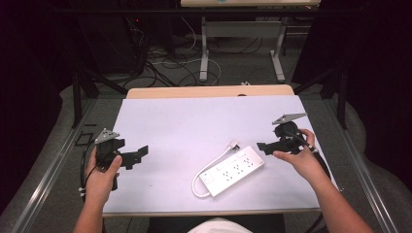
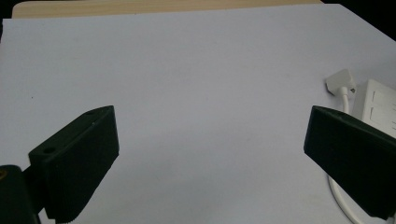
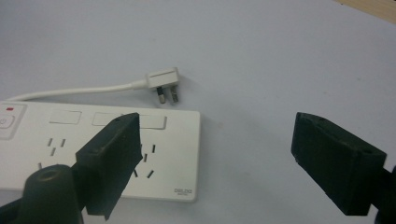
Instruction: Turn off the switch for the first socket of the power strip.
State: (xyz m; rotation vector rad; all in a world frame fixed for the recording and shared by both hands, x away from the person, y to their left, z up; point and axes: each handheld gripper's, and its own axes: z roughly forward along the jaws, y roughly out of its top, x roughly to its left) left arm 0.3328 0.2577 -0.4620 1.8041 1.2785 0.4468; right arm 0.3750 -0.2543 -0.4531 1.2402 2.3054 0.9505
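Note:
A white power strip (image 1: 232, 170) lies slanted on the white sheet (image 1: 194, 121), its cord looping round to a white plug (image 1: 234, 144) beside its far end. My left gripper (image 1: 140, 154) hovers at the sheet's left side, open and empty; in its own view the gripper (image 2: 210, 140) has the plug (image 2: 341, 81) and strip's corner (image 2: 378, 100) at the right. My right gripper (image 1: 262, 146) sits just right of the strip's far end, open. Its own view shows the gripper (image 3: 217, 144) with its left jaw over the strip (image 3: 70, 140) and the plug (image 3: 164, 80) beyond.
The sheet covers a wooden table whose far edge (image 1: 209, 91) shows. Beyond it stand table legs (image 1: 204, 48) and tangled cables (image 1: 160, 63) on the floor. Metal rails (image 1: 53, 165) run along both sides of the table.

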